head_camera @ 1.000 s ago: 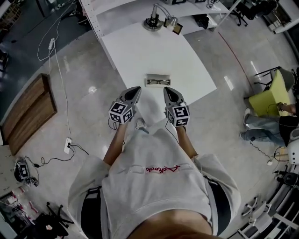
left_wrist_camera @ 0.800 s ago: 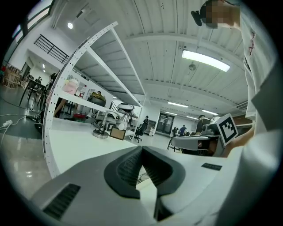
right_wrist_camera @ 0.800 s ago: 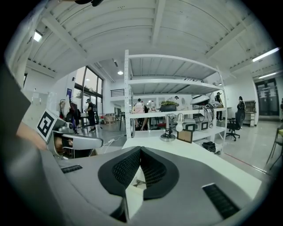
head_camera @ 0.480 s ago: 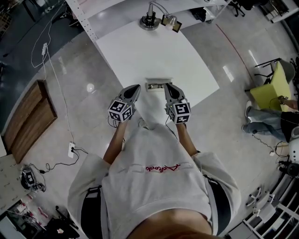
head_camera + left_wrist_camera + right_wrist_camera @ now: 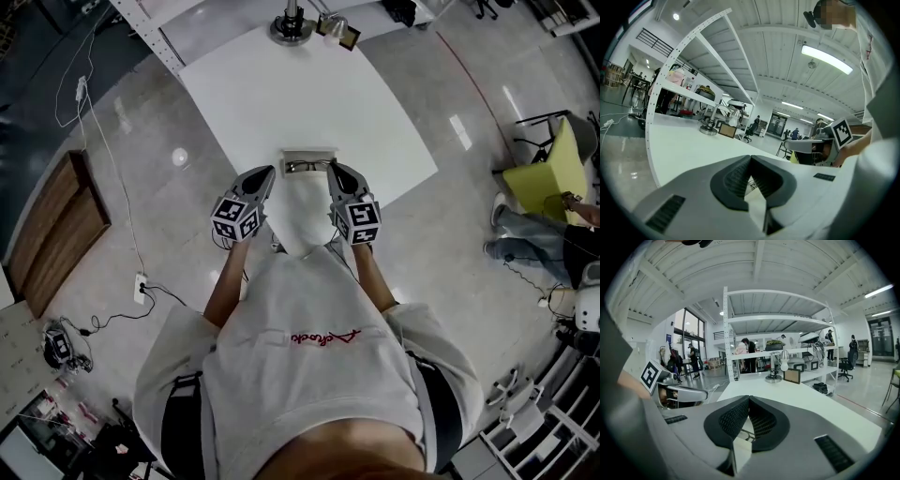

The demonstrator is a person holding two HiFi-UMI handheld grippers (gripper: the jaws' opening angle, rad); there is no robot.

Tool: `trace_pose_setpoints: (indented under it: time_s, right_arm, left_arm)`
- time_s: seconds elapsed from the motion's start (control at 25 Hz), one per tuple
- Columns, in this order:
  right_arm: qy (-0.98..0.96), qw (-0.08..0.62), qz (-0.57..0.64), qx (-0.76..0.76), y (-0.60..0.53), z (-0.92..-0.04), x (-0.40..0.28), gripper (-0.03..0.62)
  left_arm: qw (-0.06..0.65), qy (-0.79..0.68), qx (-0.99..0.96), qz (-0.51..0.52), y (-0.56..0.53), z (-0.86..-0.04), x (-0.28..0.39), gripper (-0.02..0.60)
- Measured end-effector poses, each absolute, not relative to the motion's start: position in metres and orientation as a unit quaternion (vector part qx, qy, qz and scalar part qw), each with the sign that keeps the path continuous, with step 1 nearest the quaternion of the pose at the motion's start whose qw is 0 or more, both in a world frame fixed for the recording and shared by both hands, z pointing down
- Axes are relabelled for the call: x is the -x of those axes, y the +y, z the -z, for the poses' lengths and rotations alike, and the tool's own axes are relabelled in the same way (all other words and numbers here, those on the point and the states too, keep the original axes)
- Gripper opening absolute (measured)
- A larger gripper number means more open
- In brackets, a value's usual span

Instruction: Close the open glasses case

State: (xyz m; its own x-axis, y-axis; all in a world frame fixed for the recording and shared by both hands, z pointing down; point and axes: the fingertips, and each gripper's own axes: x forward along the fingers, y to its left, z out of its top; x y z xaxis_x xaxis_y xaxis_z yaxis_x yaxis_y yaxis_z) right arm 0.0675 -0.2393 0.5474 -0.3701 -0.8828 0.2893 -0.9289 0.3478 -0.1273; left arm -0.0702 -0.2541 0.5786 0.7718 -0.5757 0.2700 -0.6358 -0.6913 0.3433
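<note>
The open glasses case lies on the white table near its front edge, lid raised at the back, with a pair of glasses inside. My left gripper is shut and empty, its tip just left of the case's near left corner. My right gripper is also shut and empty, its tip at the case's near right corner. In the left gripper view the jaws meet at the tip; in the right gripper view the jaws do too. The case is mostly hidden behind them there.
A lamp base and a small picture frame stand at the table's far edge. A wooden panel and cables lie on the floor to the left. A yellow chair and a seated person are at the right.
Both grippers have moved forward and down over the table toward the case. Their tips now flank its near corners; a second ago they were well short of it.
</note>
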Motion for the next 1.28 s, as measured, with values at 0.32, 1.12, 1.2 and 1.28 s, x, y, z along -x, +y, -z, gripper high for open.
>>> trace_pose_setpoints:
  time_s: [0.32,1.12,1.2,1.28]
  right_arm:
    - [-0.836,0.096,-0.153,-0.519,-0.248,-0.564,-0.094,0.026]
    - [-0.834,0.145,-0.224,-0.484,-0.209,-0.630,-0.088,0.026]
    - [-0.833,0.149,-0.231,-0.481,-0.202,-0.637,-0.087,0.026]
    - [-0.832,0.151,-0.236,-0.479,-0.198,-0.640,-0.086,0.026]
  left_arm:
    - [0.227,-0.364,-0.898,-0.101,-0.236,-0.597,0.054,0.026]
    - [0.275,-0.364,-0.881,-0.122,-0.220,-0.644,0.045,0.026]
    - [0.278,-0.364,-0.880,-0.123,-0.217,-0.648,0.045,0.026]
    - [0.280,-0.365,-0.879,-0.123,-0.215,-0.651,0.046,0.026]
